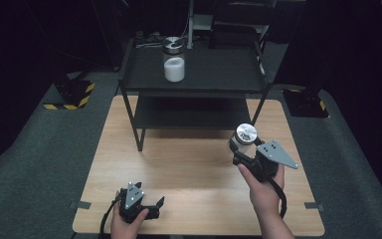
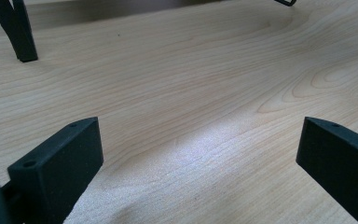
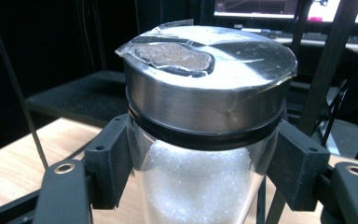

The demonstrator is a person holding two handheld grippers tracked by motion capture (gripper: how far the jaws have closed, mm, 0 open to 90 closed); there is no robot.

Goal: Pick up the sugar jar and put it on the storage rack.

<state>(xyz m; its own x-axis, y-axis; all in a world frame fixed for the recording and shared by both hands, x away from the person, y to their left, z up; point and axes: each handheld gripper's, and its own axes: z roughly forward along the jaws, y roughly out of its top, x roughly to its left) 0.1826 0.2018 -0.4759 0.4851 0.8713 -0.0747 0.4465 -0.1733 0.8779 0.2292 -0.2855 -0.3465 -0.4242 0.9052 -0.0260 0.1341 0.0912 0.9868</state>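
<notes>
The right gripper (image 1: 242, 149) is clamped on a glass jar (image 1: 243, 139) of white grains, its two black pads (image 3: 109, 158) pressing the clear wall just under the steel lid (image 3: 209, 88). Gripping there, below the lid's dark seal ring, probably keeps the jar from sliding down through the jaws. The jar stands upright and is held off the wooden table (image 1: 189, 169), at about four o'clock from the table's middle in the high view. The person's right hand (image 1: 263, 186) wraps the gripper body from below.

The left gripper (image 1: 151, 206) rests low at about seven o'clock, near the table's front edge, its jaws spread wide with nothing but bare wood between them; it looks parked out of the way.

At twelve o'clock a black two-level rack (image 1: 194, 74) stands on the far half of the table. A second jar (image 1: 174, 59) with the same lid and white filling sits on its top shelf, so the held jar is likely bound for a place beside it.
</notes>
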